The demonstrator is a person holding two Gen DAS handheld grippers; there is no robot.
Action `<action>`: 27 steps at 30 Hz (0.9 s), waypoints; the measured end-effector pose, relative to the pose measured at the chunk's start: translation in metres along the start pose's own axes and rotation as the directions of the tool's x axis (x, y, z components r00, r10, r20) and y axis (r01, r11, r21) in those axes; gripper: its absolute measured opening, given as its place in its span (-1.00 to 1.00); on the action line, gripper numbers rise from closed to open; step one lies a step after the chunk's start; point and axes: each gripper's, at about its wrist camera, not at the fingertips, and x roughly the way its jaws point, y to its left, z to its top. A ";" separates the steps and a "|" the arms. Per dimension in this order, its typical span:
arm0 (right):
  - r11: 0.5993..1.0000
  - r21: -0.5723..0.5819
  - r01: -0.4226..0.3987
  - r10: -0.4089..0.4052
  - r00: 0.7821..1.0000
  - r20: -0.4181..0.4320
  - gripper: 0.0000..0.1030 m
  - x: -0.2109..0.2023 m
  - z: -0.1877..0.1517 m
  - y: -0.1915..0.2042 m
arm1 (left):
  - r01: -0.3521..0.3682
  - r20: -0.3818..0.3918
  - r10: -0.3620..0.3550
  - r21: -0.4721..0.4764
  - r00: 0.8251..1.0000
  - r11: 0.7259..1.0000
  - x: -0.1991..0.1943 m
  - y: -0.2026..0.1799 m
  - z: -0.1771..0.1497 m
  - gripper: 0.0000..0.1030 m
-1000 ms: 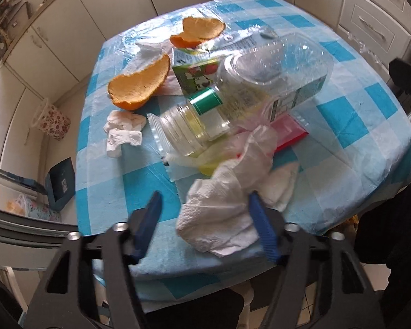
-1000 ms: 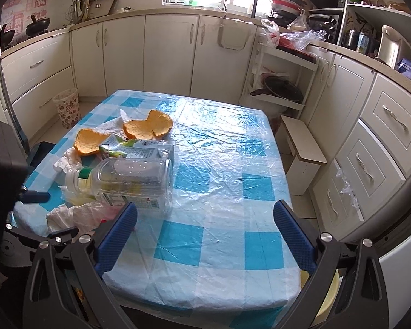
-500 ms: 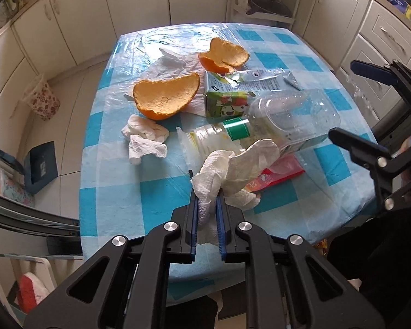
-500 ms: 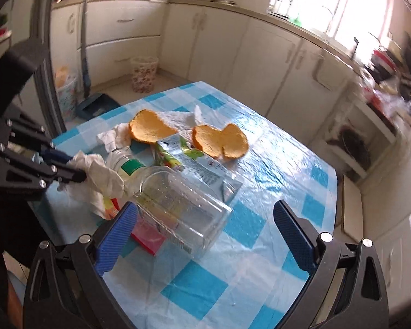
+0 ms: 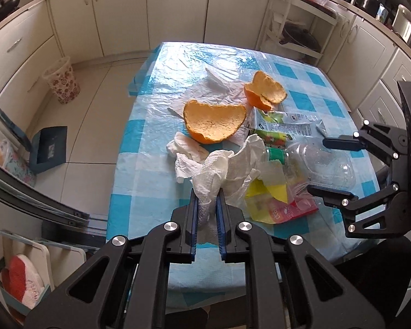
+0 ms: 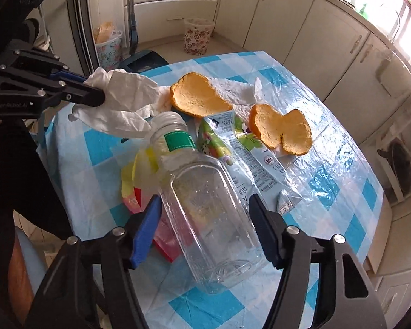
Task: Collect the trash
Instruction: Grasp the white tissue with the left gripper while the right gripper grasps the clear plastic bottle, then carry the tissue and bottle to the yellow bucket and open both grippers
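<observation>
- Left wrist view: the left claw point(image 5: 207, 208), lower centre, is clamped on the white paper towel point(image 5: 227, 170), now lifted off the worktop point(image 5: 139, 148); half a second ago it already gripped it.
- Right wrist view: the right claw point(image 6: 205, 211) has just been closing around the clear plastic bottle point(image 6: 205, 205), centre frame; pads apparently not yet pressing. Second pickup is imminent.

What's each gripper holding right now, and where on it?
Left gripper: shut on the crumpled paper towel, near one end. Right gripper: jaws closing around the clear bottle's body, not yet gripping.
</observation>
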 end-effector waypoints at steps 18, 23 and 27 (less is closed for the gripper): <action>0.980 0.182 -0.075 0.073 0.997 0.019 0.37 -0.009 -0.008 -0.010 | 0.027 0.068 -0.025 -0.040 0.997 0.999 -0.017 -0.007 -0.003 -0.77; 0.998 0.054 -0.039 0.042 0.998 -0.046 0.37 -0.004 0.000 0.015 | 0.028 0.071 -0.024 -0.056 0.997 0.998 -0.018 0.000 -0.002 -0.77; 0.997 -0.074 0.015 -0.021 0.997 -0.080 0.37 0.001 -0.003 0.037 | 0.035 0.073 -0.031 -0.053 0.997 0.998 -0.019 -0.001 -0.002 -0.77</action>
